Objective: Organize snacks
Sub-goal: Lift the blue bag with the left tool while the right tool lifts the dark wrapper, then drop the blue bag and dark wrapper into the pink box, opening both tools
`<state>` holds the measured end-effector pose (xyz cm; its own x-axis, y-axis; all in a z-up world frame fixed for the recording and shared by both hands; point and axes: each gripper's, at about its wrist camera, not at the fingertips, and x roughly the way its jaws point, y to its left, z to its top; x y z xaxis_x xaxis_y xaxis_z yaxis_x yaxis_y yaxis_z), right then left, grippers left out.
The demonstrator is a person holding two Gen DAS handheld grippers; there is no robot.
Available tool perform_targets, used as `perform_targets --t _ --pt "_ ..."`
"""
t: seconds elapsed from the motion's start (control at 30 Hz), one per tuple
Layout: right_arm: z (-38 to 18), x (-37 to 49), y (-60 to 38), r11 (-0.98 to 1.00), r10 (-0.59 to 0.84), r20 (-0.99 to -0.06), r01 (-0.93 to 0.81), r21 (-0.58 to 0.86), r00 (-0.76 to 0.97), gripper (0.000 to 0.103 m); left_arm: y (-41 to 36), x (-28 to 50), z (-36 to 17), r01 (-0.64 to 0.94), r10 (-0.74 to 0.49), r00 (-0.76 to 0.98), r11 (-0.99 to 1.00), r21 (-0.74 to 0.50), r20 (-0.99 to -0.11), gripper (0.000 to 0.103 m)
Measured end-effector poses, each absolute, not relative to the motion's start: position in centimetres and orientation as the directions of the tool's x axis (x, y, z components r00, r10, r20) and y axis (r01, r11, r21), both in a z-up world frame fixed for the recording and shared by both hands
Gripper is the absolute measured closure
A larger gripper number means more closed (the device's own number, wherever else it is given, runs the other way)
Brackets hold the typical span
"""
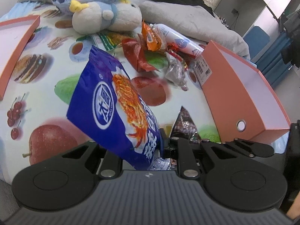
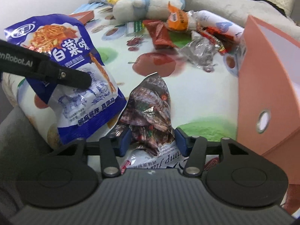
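Note:
My left gripper (image 1: 164,141) is shut on a blue snack bag (image 1: 116,103) with a noodle picture and holds it above the fruit-print cloth (image 1: 43,86); the bag (image 2: 61,71) and a left finger (image 2: 75,77) also show in the right wrist view. My right gripper (image 2: 152,140) is shut on a dark shiny shrimp snack bag (image 2: 151,108), whose tip (image 1: 184,120) shows in the left view. More snacks lie in a pile (image 1: 159,50) at the back, also in the right view (image 2: 196,37).
An orange file box (image 1: 241,95) stands at the right, close to my right gripper (image 2: 266,93). A flat orange lid (image 1: 16,43) lies at the left. A plush toy (image 1: 105,18), a white tube (image 1: 180,39) and grey bedding (image 1: 187,16) lie behind the pile.

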<state>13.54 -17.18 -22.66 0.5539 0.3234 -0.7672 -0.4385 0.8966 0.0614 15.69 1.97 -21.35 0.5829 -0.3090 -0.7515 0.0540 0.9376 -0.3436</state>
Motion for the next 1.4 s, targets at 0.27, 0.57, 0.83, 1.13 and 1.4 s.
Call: perform_targets --t 0.27,0.57,0.83,1.13,1.4 --pt "-18.4 14.2 -18.6 0.929 0.315 -0.729 -0.354 0.107 0.608 0.05 1.2 16.3 -19.2 0.069 -0.314 0.594 0.937 -0.342 -0.741 0.081" --pt "-13.0 14.5 -19.7 0.942 0.304 -0.651 -0.321 0.097 0.695 0.05 0.1 17.3 -14.8 0.118 -0.316 0.628 0.942 -0.314 -0.711 0.081" --pt "-9.0 15.6 -21.8 0.957 0.28 -0.581 -0.268 0.108 0.764 0.05 -1.1 19.1 -9.9 0.156 -0.33 0.67 0.938 -0.309 -0.664 0.081" --pt "-5.0 17.0 -24.5 0.978 0.201 -0.508 -0.197 0.063 0.837 0.05 -5.0 21.1 -5.2 0.22 -0.361 0.713 0.929 -0.297 -0.601 0.081" --pt "-3.1 17.9 -27.8 0.99 0.137 -0.453 -0.133 0.04 0.881 0.05 -9.5 22.9 -2.4 0.263 -0.394 0.73 0.916 -0.303 -0.558 0.081"
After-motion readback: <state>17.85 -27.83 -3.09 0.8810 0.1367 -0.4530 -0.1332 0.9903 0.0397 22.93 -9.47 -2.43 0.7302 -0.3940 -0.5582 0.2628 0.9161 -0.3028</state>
